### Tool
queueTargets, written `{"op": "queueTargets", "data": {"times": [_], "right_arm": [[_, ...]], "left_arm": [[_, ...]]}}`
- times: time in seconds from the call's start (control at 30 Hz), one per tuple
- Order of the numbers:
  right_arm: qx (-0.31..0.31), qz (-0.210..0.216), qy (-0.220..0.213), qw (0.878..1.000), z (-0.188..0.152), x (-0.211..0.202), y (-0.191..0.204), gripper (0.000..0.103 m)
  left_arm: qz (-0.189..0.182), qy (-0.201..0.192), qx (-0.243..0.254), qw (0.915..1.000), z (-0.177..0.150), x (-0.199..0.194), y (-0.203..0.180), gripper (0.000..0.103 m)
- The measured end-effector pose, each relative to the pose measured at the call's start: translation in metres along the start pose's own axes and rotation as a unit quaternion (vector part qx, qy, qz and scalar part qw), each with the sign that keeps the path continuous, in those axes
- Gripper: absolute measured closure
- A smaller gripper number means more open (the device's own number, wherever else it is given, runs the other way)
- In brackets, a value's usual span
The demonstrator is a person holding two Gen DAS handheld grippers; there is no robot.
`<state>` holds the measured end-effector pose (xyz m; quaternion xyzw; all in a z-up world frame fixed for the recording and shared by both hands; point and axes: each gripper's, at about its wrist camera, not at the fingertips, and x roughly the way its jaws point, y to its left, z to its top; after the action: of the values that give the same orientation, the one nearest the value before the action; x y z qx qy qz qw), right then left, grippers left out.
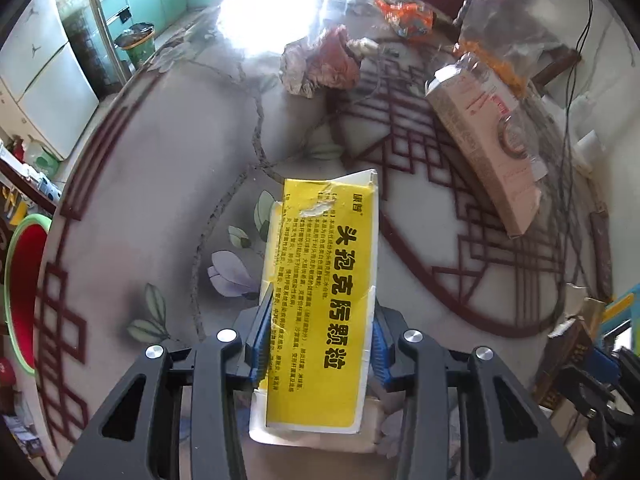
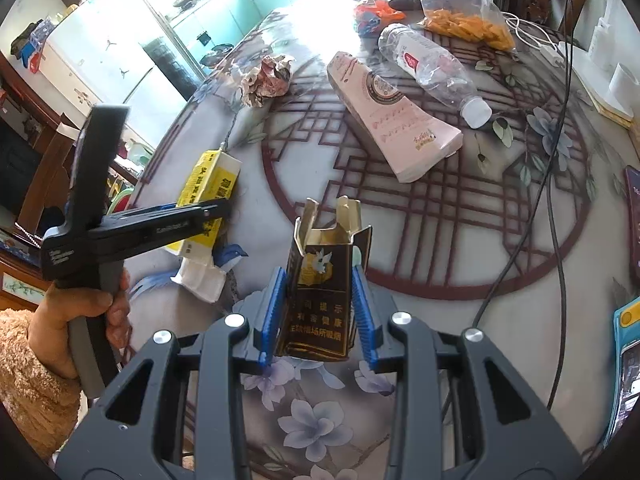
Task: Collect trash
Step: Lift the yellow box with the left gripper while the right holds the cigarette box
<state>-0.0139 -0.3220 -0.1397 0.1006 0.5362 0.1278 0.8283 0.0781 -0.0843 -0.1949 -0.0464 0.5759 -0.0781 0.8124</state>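
A yellow and white medicine box with black print lies lengthwise between the blue pads of my left gripper, which is shut on its sides just above the floral table. The right wrist view shows the same box in the left gripper, held by a hand in a fuzzy sleeve. My right gripper is shut on a dark, torn-open cigarette pack, held upright over the table. The pack also shows at the lower right of the left wrist view.
On the table lie a pink carton, a clear plastic bottle, crumpled paper, an orange wrapper, a snack bag and cables. A white packet lies below the yellow box. A red basin sits off the table's left edge.
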Motion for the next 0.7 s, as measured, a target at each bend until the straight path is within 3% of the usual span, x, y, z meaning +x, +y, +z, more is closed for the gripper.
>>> {"op": "queueTargets", "data": {"times": [0.27, 0.7], "right_arm": [[-0.01, 0.0, -0.02, 1.0, 0.01, -0.007, 0.018, 0.07], [-0.04, -0.005, -0.044, 0.998, 0.025, -0.008, 0.075, 0.07]], "left_arm": [[-0.022, -0.066, -0.007, 0.9976, -0.014, -0.062, 0.01, 0.066], [-0.008, -0.132, 0.005, 0.9912, -0.014, -0.12, 0.044, 0.066]]}}
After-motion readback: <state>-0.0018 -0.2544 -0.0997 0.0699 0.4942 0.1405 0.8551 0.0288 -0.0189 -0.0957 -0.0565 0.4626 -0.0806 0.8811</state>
